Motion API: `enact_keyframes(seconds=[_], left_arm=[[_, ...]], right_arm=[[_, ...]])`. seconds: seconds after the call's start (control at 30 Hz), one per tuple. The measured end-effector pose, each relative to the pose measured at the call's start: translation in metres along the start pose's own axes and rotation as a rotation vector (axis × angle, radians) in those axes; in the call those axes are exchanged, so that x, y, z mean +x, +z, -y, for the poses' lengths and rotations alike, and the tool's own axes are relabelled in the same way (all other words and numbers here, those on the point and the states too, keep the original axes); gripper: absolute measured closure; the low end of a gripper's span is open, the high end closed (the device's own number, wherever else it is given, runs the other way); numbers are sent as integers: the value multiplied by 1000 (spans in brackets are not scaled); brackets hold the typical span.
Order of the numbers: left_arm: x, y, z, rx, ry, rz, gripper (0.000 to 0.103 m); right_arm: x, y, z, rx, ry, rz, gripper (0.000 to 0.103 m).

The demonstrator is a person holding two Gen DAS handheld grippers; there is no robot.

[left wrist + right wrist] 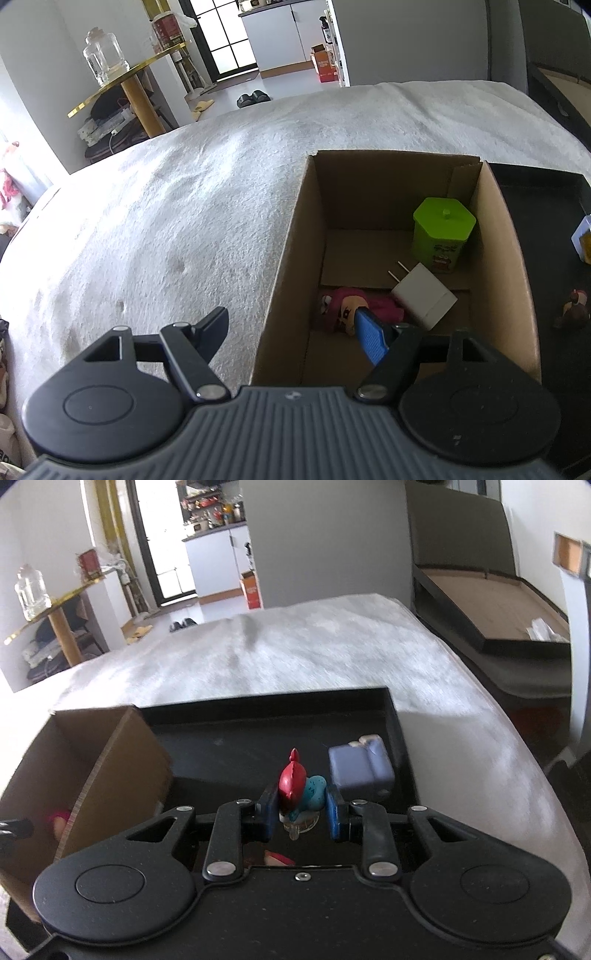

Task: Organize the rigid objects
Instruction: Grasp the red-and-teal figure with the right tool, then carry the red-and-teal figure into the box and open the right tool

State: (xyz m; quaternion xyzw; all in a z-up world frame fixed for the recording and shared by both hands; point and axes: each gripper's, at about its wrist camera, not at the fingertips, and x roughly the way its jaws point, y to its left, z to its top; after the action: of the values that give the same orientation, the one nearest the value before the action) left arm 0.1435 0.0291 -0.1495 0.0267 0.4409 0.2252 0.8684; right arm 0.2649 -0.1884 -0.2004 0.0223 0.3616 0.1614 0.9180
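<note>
A cardboard box (291, 236) holds a green lidded canister (441, 232), a white plug adapter (424, 297) and a pink doll (347, 308). My left gripper (291, 328) is open and empty; its right finger hangs inside the box over the doll, its left finger outside the box wall. My right gripper (301, 808) is shut on a small red-and-teal figurine (301, 788) with a clear base, held above the black tray (258, 709). A lilac block (360, 766) lies in the tray just beyond. The box (122, 753) stands left of the tray.
Box and tray sit on a white fuzzy cloth (166, 229). A small brown figure (574, 310) and a pale object (583, 236) lie in the tray (546, 206). A gold side table with a glass jar (101, 55) stands beyond the far-left edge.
</note>
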Motion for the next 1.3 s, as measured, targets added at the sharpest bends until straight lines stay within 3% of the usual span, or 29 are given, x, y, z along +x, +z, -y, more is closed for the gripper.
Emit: enact_keyframes(seconds=[1.0, 1.1, 1.3], left_arm=[[1, -11, -25, -63, -88, 52, 34], [1, -12, -26, -58, -103, 62, 39], [8, -14, -30, -78, -148, 43, 70]], right_arm=[[-21, 32, -83, -95, 145, 122, 77], [-22, 34, -92, -100, 160, 129, 77], [-22, 36, -111, -114, 192, 132, 77]])
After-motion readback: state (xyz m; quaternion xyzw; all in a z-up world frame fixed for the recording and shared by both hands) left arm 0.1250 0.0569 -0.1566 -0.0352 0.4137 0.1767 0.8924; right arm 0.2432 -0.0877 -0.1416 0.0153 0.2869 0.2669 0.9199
